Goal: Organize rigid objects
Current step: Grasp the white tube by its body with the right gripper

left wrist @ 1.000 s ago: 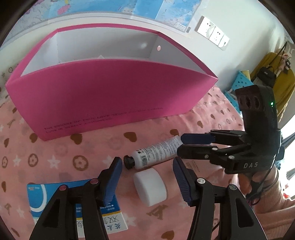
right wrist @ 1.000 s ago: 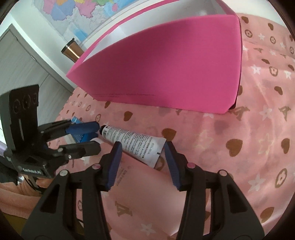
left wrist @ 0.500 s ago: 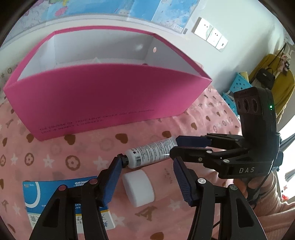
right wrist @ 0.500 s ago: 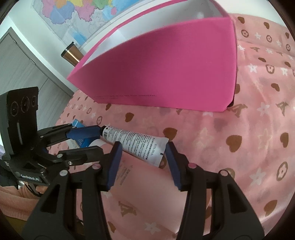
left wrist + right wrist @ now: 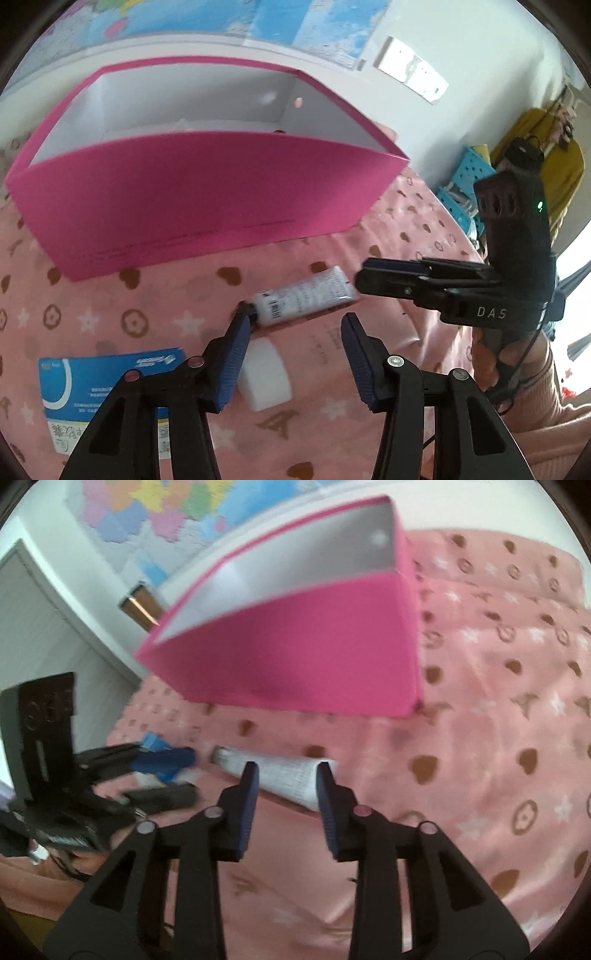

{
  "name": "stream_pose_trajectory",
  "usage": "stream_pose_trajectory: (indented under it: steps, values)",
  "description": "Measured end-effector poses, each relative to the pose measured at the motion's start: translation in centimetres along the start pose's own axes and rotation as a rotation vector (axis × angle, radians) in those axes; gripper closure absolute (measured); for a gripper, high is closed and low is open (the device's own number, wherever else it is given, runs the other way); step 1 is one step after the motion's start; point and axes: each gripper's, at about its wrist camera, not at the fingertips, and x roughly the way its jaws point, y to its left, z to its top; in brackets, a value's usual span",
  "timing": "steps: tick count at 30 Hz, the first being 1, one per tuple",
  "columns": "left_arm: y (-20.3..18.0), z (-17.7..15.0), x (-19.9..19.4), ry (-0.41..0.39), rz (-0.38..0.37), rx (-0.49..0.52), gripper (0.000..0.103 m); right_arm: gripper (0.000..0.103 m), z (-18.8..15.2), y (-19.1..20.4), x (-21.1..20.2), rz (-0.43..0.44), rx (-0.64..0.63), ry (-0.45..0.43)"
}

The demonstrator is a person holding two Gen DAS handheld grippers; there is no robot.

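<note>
White tube (image 5: 280, 775) flat end between closing right gripper (image 5: 286, 775) fingers, cap by left gripper (image 5: 293, 325)

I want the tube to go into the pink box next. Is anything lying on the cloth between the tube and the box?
Nothing visible does. Only bare patterned cloth lies between the tube and the near wall of the pink box; that wall itself must be cleared from above.

Materials and finishes on the bed

The pink box (image 5: 207, 206) looks like matt cardboard, the patterned sheet (image 5: 388, 236) soft cloth, the white tube (image 5: 306, 295) smooth glossy plastic.
</note>
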Motion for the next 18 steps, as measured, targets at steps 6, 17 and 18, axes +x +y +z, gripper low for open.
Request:
stream_pose_trajectory:
  steps: [6, 17, 18]
  values:
    - [0.5, 0.1, 0.9, 0.019, 0.009, -0.004, 0.051, 0.06, -0.5, -0.8, 1.0, -0.007, 0.023, 0.017]
    - [-0.5, 0.2, 1.3, 0.025, -0.006, 0.012, 0.046, 0.05, -0.5, 0.2, 1.4, -0.003, -0.003, 0.003]
    - [-0.5, 0.2, 1.2, 0.022, -0.007, 0.012, 0.046, 0.05, -0.5, 0.2, 1.3, 0.003, 0.002, -0.001]
